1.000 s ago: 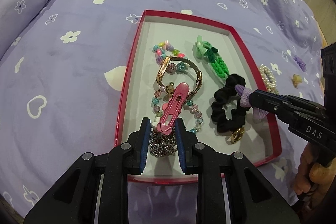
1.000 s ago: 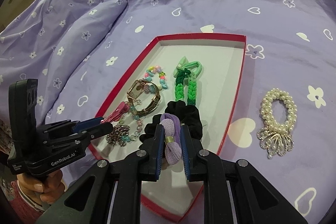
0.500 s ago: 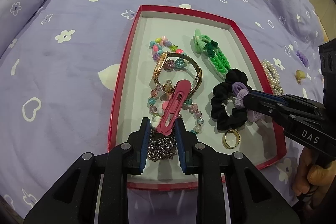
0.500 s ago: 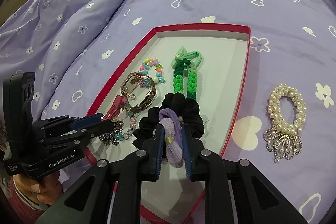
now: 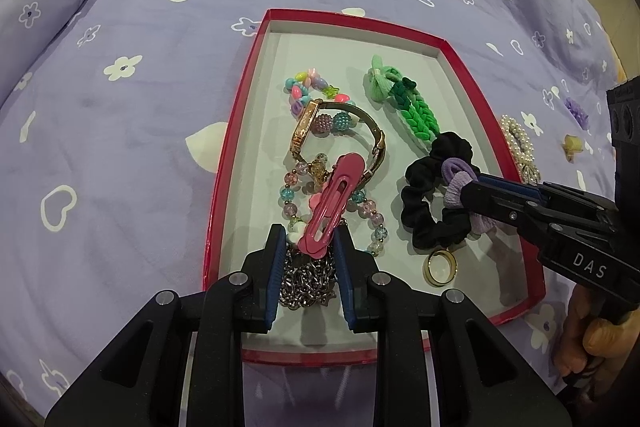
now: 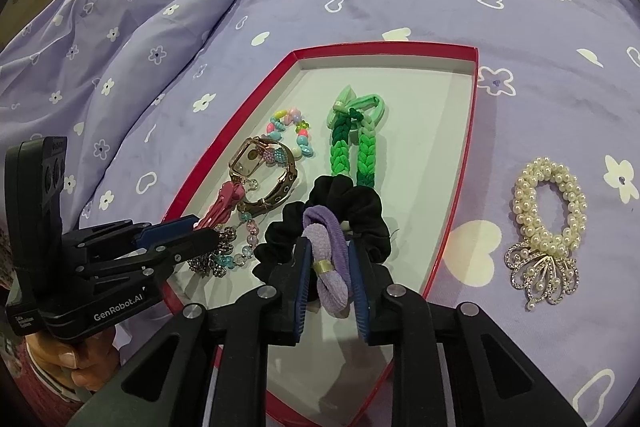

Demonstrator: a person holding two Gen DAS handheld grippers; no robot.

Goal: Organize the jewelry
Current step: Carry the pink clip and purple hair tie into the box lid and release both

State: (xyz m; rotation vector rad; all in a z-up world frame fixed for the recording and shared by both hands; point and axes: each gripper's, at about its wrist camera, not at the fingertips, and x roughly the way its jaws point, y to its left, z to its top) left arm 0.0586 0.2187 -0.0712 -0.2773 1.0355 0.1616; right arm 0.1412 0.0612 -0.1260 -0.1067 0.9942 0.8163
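A red-rimmed tray (image 5: 224, 183) (image 6: 460, 187) lies on the purple bedspread. It holds a bead bracelet, a gold watch (image 5: 308, 123), a green braided tie (image 5: 412, 111) and a silver chain (image 5: 308, 279). My left gripper (image 5: 308, 239) is shut on a pink hair clip (image 5: 332, 203) just over the chain. My right gripper (image 6: 330, 263) is shut on a lilac hair tie (image 6: 328, 251), which rests on a black scrunchie (image 6: 360, 211). A gold ring (image 5: 440, 267) lies beside the scrunchie.
A pearl bracelet with a brooch (image 6: 548, 223) lies on the bedspread right of the tray. A small purple flower (image 5: 576, 111) and a yellow trinket (image 5: 572, 145) lie further right. A fold of bedding (image 6: 120, 39) rises at the left.
My right gripper has carried the lilac hair tie down and inward onto the black scrunchie. The gold ring has come into full view. My left gripper has stayed on the pink clip.
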